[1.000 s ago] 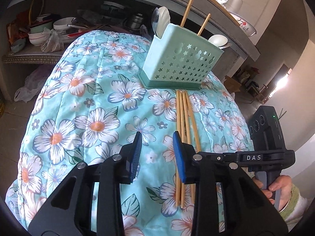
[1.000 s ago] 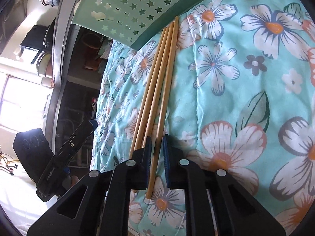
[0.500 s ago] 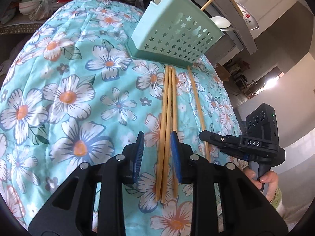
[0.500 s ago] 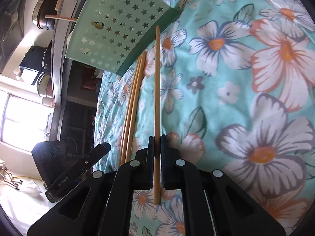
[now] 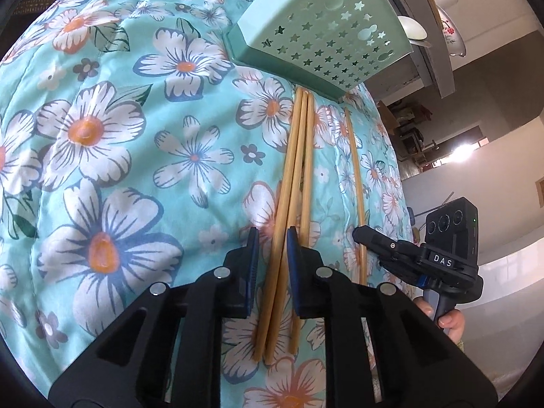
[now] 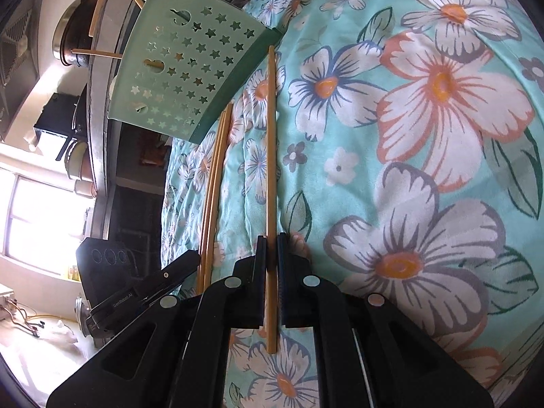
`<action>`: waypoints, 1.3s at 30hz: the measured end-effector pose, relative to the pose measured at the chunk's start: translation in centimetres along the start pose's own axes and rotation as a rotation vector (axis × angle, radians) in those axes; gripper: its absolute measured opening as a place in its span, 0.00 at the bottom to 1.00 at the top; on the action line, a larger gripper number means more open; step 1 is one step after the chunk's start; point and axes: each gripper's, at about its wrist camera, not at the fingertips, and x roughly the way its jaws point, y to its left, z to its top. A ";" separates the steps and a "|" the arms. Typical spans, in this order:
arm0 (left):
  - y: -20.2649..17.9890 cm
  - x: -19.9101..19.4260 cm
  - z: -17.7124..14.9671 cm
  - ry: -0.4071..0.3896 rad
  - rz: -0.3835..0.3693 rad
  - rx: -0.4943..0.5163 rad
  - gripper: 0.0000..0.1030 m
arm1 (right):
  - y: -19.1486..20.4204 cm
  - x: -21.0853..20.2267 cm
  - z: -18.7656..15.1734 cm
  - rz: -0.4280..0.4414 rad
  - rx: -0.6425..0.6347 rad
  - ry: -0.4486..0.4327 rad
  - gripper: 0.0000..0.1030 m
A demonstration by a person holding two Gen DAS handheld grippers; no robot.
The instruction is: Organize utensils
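Note:
Three bamboo chopsticks (image 5: 299, 170) lie side by side on the floral cloth, pointing at the mint-green star-holed utensil holder (image 5: 323, 37). My left gripper (image 5: 272, 244) is low over them, jaws narrowly open around one or two chopsticks, not clamped. My right gripper (image 6: 271, 248) is shut on a single chopstick (image 6: 271, 142), held apart from the bundle (image 6: 214, 176). That chopstick also shows in the left wrist view (image 5: 355, 183), with the right gripper (image 5: 360, 234) beside mine. The holder (image 6: 190, 68) has chopsticks and spoons in it.
The turquoise floral cloth (image 5: 102, 136) covers a rounded table. A grey counter edge (image 5: 431, 34) with bowls runs behind the holder. A dark pot (image 6: 74, 34) and a bright window (image 6: 40, 217) lie beyond the table's edge.
My right gripper closed on one chopstick and drew it away from the bundle. My left gripper moved right over the remaining chopsticks, lowered, and its jaws narrowed around them.

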 end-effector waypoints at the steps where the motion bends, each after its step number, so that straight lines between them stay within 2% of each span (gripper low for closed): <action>1: 0.1 0.1 0.1 0.000 -0.005 -0.006 0.12 | 0.0 0.0 0.0 0.002 0.002 0.000 0.06; 5: 0.5 0.2 0.1 0.001 -0.030 -0.028 0.06 | -0.2 0.0 -0.2 0.005 0.002 -0.002 0.06; 10: 1.1 -0.4 -0.1 -0.008 -0.055 -0.052 0.06 | -0.4 -0.1 -0.2 0.009 0.004 -0.002 0.06; 17: 1.3 -2.5 -0.3 -0.070 -0.077 -0.091 0.06 | -0.7 -0.2 -0.2 0.014 0.006 0.002 0.06; 24: 2.0 -5.3 -1.0 -0.146 -0.036 -0.116 0.06 | -0.6 -0.5 -0.3 0.012 0.002 0.015 0.06; 31: 3.2 -7.2 -2.3 -0.183 0.018 -0.145 0.06 | -0.8 -1.3 -1.3 0.014 -0.012 0.070 0.06; 34: 3.3 -7.2 -2.9 -0.176 0.019 -0.158 0.06 | -0.8 -1.9 -2.0 0.004 -0.026 0.095 0.06; 39: 2.8 -5.8 -4.0 -0.121 0.025 -0.143 0.06 | -0.5 -2.8 -2.7 -0.033 -0.060 0.118 0.06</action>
